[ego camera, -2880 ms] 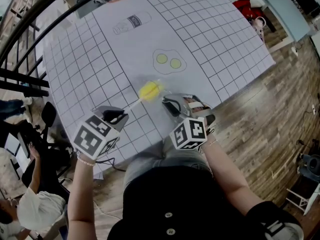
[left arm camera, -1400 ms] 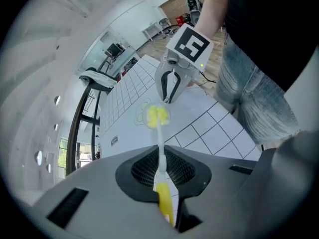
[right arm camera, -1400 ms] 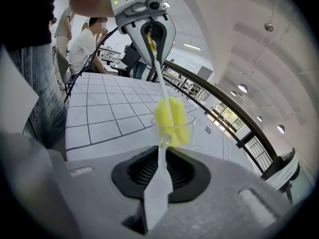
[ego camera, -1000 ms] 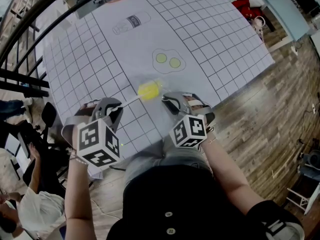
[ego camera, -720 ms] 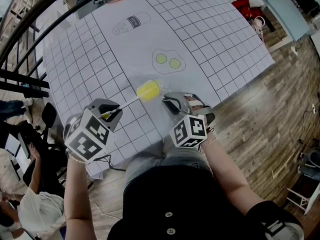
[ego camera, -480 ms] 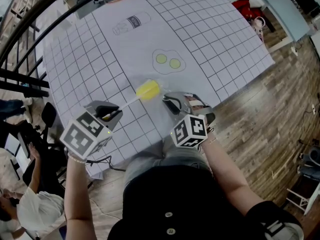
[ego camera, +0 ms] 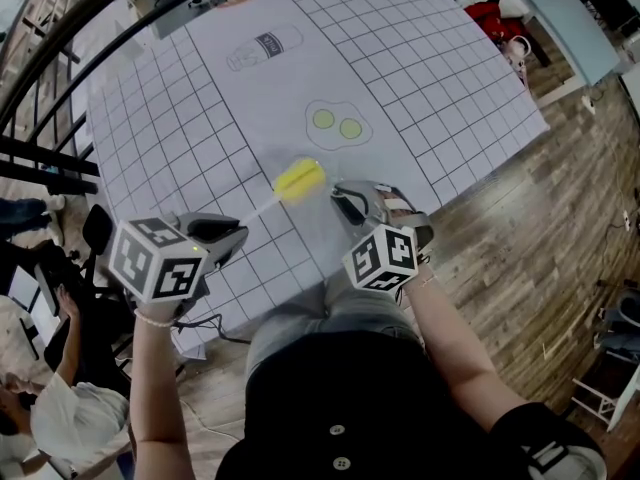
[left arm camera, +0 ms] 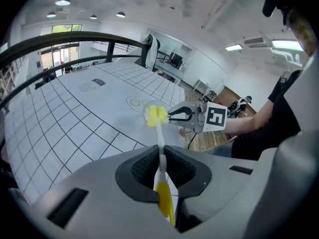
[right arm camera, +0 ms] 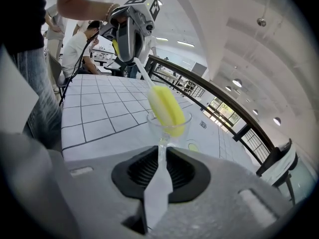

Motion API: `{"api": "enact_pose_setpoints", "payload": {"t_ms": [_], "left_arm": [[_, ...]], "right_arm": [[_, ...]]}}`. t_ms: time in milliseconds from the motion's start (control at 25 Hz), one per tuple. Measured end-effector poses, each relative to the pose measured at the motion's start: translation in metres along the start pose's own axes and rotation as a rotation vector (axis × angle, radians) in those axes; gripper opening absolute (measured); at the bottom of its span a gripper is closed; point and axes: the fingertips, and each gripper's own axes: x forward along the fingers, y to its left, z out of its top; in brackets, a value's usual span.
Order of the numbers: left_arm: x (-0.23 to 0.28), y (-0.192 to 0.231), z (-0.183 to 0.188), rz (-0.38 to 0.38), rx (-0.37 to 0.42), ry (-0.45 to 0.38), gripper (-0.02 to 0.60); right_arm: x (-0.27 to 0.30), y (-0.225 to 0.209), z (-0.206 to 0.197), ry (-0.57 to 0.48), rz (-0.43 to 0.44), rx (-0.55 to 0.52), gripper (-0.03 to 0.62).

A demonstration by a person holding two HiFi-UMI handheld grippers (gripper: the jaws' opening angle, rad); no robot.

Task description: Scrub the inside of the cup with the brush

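A brush with a yellow sponge head (ego camera: 300,179), a white stem and a yellow handle (left arm camera: 164,200) is held in my left gripper (ego camera: 226,234), whose jaws are shut on the stem (left arm camera: 160,153). The sponge head (right arm camera: 167,108) sits inside a clear cup (right arm camera: 170,127) that stands just above the grid mat. My right gripper (ego camera: 350,204) is shut on the cup's clear handle (right arm camera: 159,180), at the cup's near right side. In the left gripper view the sponge head (left arm camera: 155,115) shows right beside the right gripper (left arm camera: 182,116). In the head view the clear cup is barely visible.
The white grid mat (ego camera: 420,58) covers the table and bears a printed fried-egg picture (ego camera: 337,124) and a bottle picture (ego camera: 262,46). A black railing (ego camera: 40,78) runs along the left. People sit at the lower left (ego camera: 60,408). Wooden floor (ego camera: 530,228) lies to the right.
My left gripper has rolled about its own line, so its marker cube has swung leftward and up. The sponge head has stayed in the cup. The right gripper has kept still.
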Motion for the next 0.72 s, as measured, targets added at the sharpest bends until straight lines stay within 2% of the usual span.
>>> {"api": "enact_pose_setpoints", "payload": {"t_ms": [320,720], "left_arm": [[-0.001,0.002,0.001,-0.053,-0.093,-0.079,0.044],[-0.001,0.001,0.009,-0.062,-0.084,-0.127,0.044]], "right_arm": [[0.000,-0.005,-0.003,-0.003,-0.010,0.042,0.049],[0.001,-0.015,-0.006,-0.005,-0.011,0.121,0.049]]}}
